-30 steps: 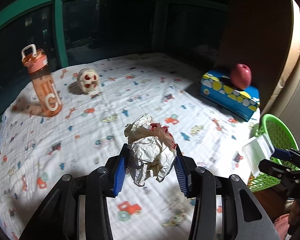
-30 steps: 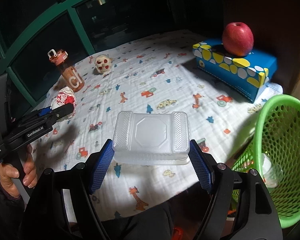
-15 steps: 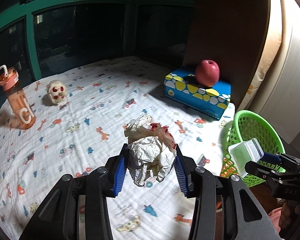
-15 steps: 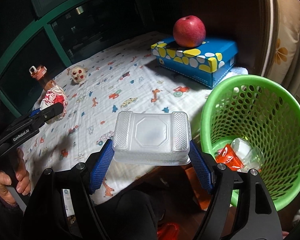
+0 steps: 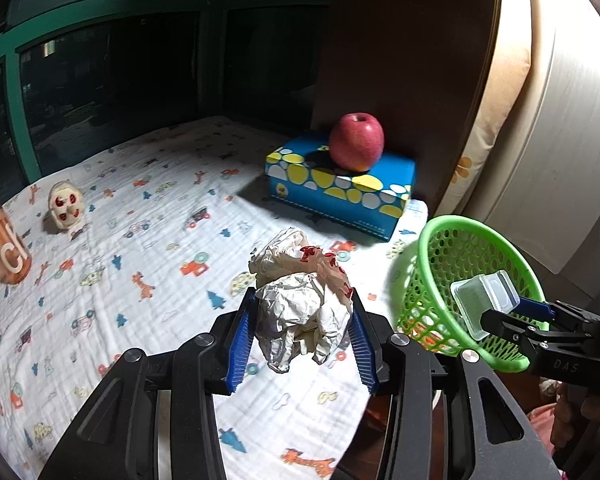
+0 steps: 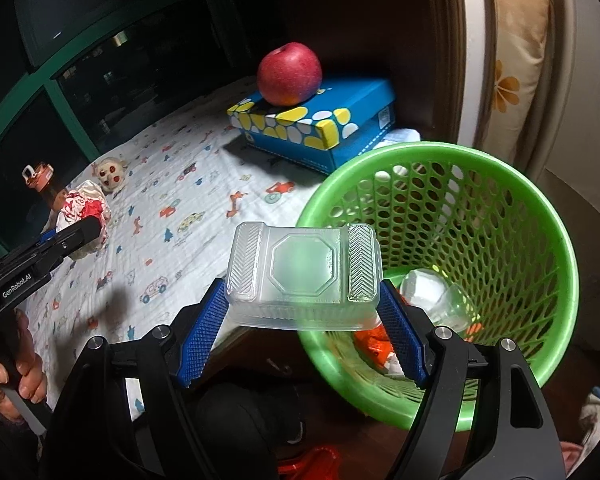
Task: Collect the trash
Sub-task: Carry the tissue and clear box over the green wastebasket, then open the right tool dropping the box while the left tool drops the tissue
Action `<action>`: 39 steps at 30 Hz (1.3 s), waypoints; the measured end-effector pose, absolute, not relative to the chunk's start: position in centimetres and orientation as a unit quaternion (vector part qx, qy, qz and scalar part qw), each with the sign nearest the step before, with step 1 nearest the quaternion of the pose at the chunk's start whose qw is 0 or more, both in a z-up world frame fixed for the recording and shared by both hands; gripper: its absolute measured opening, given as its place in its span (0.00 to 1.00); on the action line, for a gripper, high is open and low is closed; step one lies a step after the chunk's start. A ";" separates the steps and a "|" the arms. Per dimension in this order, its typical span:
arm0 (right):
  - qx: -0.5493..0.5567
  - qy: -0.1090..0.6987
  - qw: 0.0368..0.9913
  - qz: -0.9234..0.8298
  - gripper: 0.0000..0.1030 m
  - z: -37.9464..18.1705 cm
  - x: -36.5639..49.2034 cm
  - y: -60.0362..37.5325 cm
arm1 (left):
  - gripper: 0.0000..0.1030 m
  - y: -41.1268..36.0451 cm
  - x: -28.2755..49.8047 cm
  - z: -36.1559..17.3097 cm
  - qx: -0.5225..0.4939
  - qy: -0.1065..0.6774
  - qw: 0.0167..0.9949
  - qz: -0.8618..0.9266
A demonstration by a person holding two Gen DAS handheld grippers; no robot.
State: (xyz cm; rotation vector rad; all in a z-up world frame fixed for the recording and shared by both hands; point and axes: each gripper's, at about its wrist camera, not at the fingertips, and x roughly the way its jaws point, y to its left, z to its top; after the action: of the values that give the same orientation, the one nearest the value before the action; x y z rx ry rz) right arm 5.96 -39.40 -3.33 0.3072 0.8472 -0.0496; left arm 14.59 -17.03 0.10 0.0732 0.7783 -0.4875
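While left gripper [image 5: 302, 322] clamps crumpled wrapper [image 5: 304, 300], right gripper [image 6: 302, 320] clamps plastic box [image 6: 304, 272] at basket [image 6: 556, 240] rim.

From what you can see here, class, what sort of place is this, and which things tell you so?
Probably a room in a home, perhaps a bedroom: a padded surface under a children's printed sheet beside dark windows, a floral cushion against the wall, and a green basket holding trash.
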 end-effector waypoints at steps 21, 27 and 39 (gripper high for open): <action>0.187 0.427 0.877 -0.113 0.80 -5.6 3.5 -47.3 | 0.41 -26.3 14.0 0.2 0.064 0.377 0.867 -0.321; 0.192 0.424 0.877 -0.119 0.80 -5.3 2.3 -47.9 | 0.42 -28.8 13.8 0.0 0.066 0.385 0.854 -0.344; 0.209 0.418 0.874 -0.133 0.80 -5.4 0.0 -49.1 | 0.49 -33.7 13.4 -1.6 0.077 0.410 0.828 -0.375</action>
State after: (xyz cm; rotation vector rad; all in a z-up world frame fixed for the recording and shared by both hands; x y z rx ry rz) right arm 0.04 -49.09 -5.39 0.4363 0.8721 -0.2786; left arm 13.42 -33.69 -1.57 0.1626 0.8714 -0.7959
